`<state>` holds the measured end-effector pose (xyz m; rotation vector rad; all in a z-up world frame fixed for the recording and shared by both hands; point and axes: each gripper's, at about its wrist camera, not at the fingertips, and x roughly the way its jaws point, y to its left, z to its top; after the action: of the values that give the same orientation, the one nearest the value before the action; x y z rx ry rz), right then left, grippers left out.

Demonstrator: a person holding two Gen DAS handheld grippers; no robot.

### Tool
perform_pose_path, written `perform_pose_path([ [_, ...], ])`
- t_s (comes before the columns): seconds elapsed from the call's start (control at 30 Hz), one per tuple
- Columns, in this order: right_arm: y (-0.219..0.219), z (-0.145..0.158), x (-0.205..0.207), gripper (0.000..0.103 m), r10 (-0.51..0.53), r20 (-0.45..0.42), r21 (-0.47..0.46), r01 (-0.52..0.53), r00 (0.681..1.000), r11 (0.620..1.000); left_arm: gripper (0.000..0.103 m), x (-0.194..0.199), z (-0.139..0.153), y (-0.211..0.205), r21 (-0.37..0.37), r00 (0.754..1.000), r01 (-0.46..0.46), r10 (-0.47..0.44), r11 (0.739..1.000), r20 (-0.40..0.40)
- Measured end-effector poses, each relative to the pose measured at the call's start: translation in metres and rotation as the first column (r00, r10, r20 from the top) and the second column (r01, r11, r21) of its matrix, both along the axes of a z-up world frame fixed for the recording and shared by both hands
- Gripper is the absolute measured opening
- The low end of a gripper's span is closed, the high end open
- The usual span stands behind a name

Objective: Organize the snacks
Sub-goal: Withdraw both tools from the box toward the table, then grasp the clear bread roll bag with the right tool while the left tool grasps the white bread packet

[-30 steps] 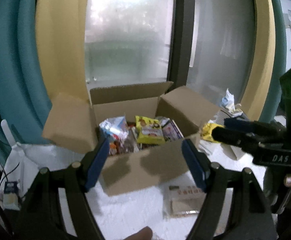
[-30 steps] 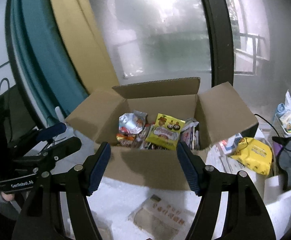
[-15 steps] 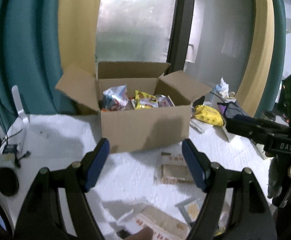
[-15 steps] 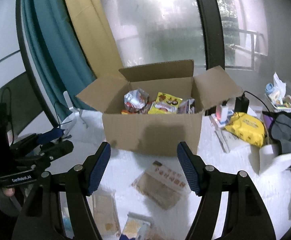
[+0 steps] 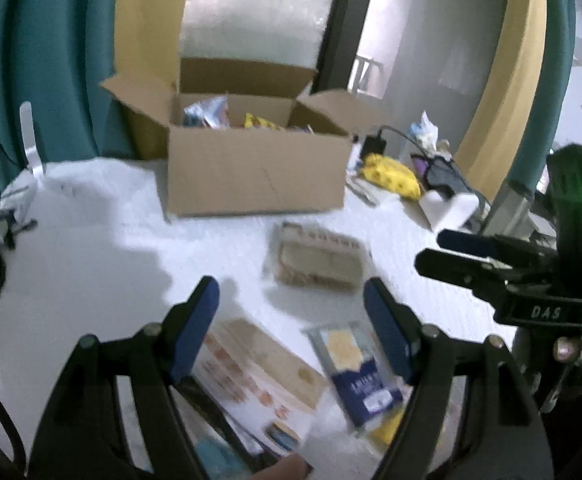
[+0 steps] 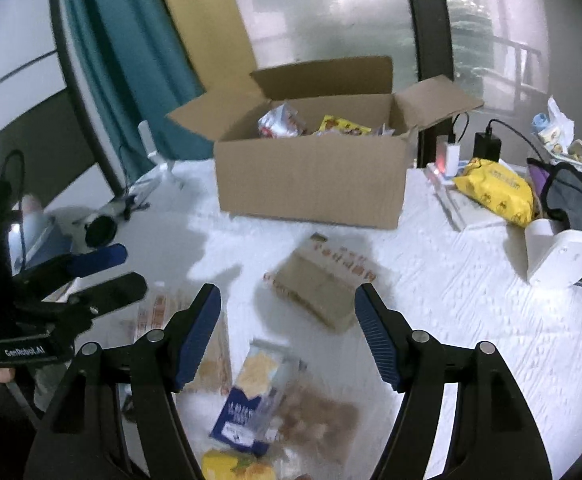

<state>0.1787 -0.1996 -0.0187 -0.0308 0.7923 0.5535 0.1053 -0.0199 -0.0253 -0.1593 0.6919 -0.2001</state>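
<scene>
White textured tabletop runs back to a frosted window hung with teal and yellow curtains. Toward its far edge stands an open cardboard box with all its flaps folded outward; inside, a silvery packet lies left of a yellow packet, with more wrappers at the right end that are too small to tell. On the bare top in front of the box lies a flat brown snack pack. Nearer the front edge lie a blue-and-clear cracker pack and, left of it, a long pale pack. A yellow bag sits toward the right edge, beside the box. The left gripper hangs spread over the cracker pack and the long pack, gripping nothing. The right gripper hangs spread and empty between the brown pack and the cracker pack.
</scene>
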Motion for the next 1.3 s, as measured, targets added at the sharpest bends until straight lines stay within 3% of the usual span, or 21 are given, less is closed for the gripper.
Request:
perform_pose_path([
  [0.1, -0.003, -0.011, -0.008, 0.083, 0.044, -0.002, -0.026, -0.045, 0.999, 0.999, 0.076, -0.011, -0.009, -0.012, -0.007, 1.000, -0.004, 0.004, 1.000, -0.019],
  [0.37, -0.022, -0.052, -0.019, 0.084, 0.093, -0.063, -0.125, -0.100, 0.994, 0.987, 0.076, -0.031, -0.034, -0.035, -0.016, 0.997, -0.020, 0.019, 1.000, -0.070],
  [0.6, -0.027, -0.082, -0.024, 0.085, 0.160, -0.094, -0.213, -0.177, 0.983, 0.961, 0.076, -0.033, -0.035, -0.045, -0.005, 0.996, -0.055, 0.054, 0.998, -0.068],
  [0.87, -0.029, -0.096, -0.031, 0.088, 0.266, -0.092, -0.209, -0.280, 0.960, 0.937, 0.076, -0.038, -0.034, -0.041, 0.030, 0.985, -0.166, 0.167, 0.986, -0.049],
  [1.13, -0.017, -0.102, -0.008, 0.093, 0.230, -0.093, -0.201, -0.244, 0.969, 0.949, 0.076, -0.036, -0.043, -0.026, 0.089, 0.959, -0.266, 0.272, 0.960, -0.074],
  [1.23, -0.018, -0.104, 0.007, 0.089, 0.197, -0.132, -0.153, -0.216, 0.972, 0.964, 0.076, -0.031, -0.053, -0.018, 0.096, 0.949, -0.287, 0.296, 0.953, -0.108],
  [1.3, -0.018, -0.104, 0.012, 0.070, 0.192, -0.146, -0.116, -0.210, 0.970, 0.971, 0.076, -0.025, -0.061, -0.010, 0.085, 0.940, -0.304, 0.313, 0.949, -0.136],
])
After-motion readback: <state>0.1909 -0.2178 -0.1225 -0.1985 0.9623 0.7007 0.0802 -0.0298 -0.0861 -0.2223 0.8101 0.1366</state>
